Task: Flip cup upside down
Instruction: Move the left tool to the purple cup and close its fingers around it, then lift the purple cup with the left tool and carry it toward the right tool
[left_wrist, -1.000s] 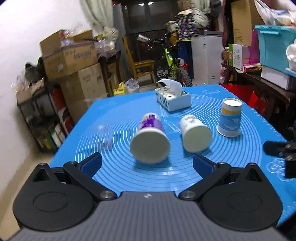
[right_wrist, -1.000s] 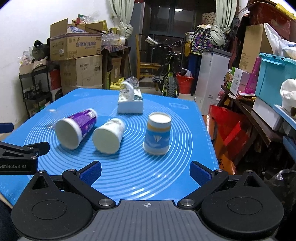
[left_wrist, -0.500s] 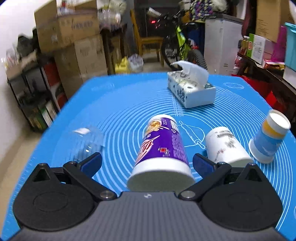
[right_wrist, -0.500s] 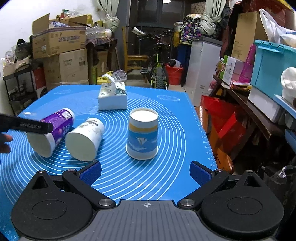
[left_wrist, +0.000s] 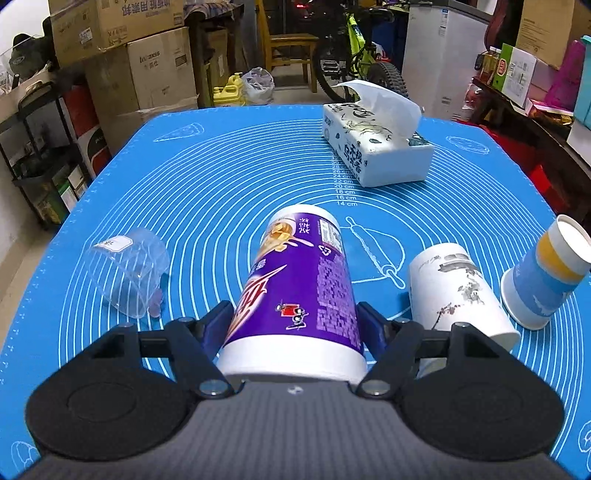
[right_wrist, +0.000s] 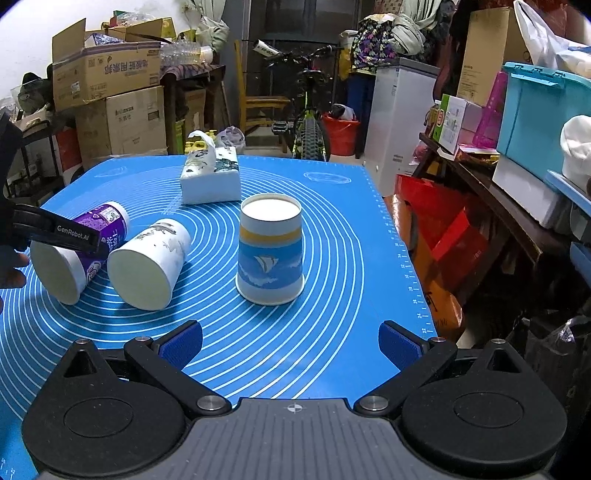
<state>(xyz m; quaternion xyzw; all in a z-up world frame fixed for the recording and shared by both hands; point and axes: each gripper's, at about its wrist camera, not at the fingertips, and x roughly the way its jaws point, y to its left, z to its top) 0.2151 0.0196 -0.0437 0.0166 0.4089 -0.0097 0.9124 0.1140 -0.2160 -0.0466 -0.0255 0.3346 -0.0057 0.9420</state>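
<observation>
— Left tool (left_wrist: 295, 325): what does it hold?
— Its blue pads press both sides of the purple cup (left_wrist: 299, 291), which lies on its side on the blue mat (left_wrist: 221, 177); a clear plastic cup (left_wrist: 127, 271) lies to its left; to its right lie a white cup (left_wrist: 458, 291), tipped over, then an upside-down blue cup (right_wrist: 269, 251).
— And the right tool (right_wrist: 291, 341)?
— Spread wide, gripping nothing, near the table edge; a tissue box (right_wrist: 210, 179) sits behind.
</observation>
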